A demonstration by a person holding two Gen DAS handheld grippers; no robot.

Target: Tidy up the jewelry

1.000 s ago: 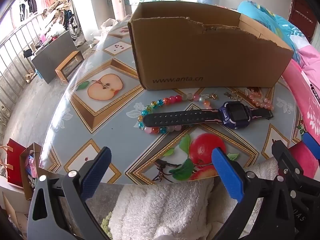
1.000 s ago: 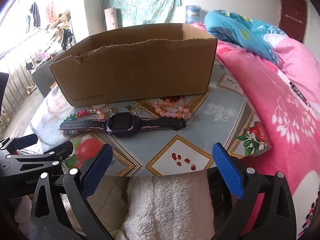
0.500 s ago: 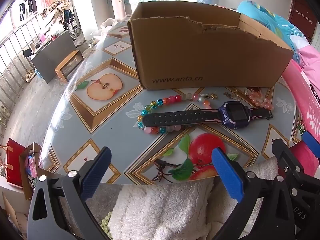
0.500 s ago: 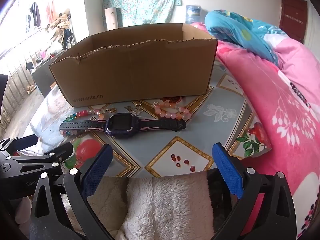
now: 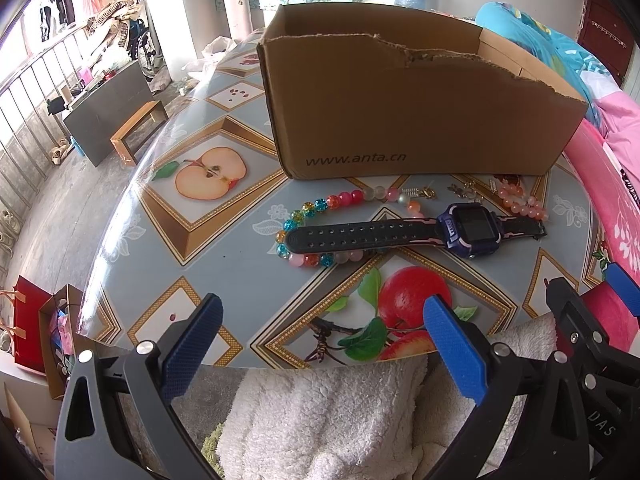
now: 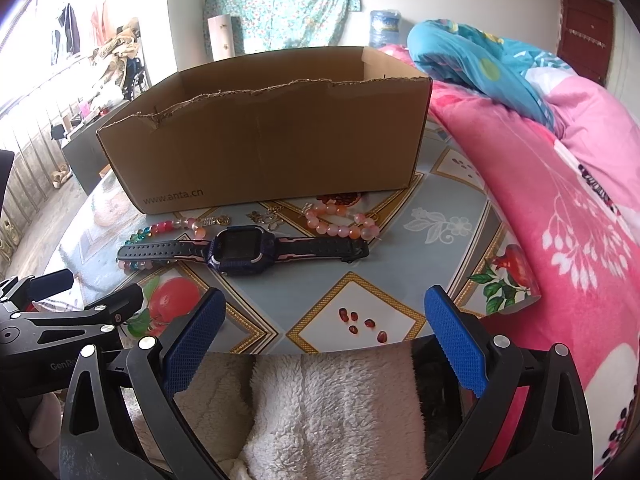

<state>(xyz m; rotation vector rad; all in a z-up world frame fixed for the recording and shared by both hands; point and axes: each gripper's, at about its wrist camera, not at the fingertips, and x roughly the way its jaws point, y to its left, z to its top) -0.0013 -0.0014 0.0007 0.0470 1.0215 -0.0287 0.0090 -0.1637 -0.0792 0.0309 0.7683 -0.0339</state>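
Jaws apart, cardboard box interior hidden

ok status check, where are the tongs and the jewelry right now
Left tongs and right tongs open, empty, at near table edge. Watch, multicolour bracelet, pink bracelet on table before cardboard box. Nothing in the way.

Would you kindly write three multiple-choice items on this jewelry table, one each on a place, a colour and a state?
1. Where does the watch lie?
A. inside the cardboard box
B. on the table in front of the cardboard box
C. on the pink bedding

2. What colour are the pads on both grippers' fingers?
A. blue
B. red
C. white

3. How are the left gripper and right gripper?
A. both open and empty
B. left shut on the watch
C. right shut on a bracelet

Answers: 1 B, it lies flat before the box's printed wall; 2 A, blue textured pads show; 3 A, the fingers stand wide apart with nothing between.
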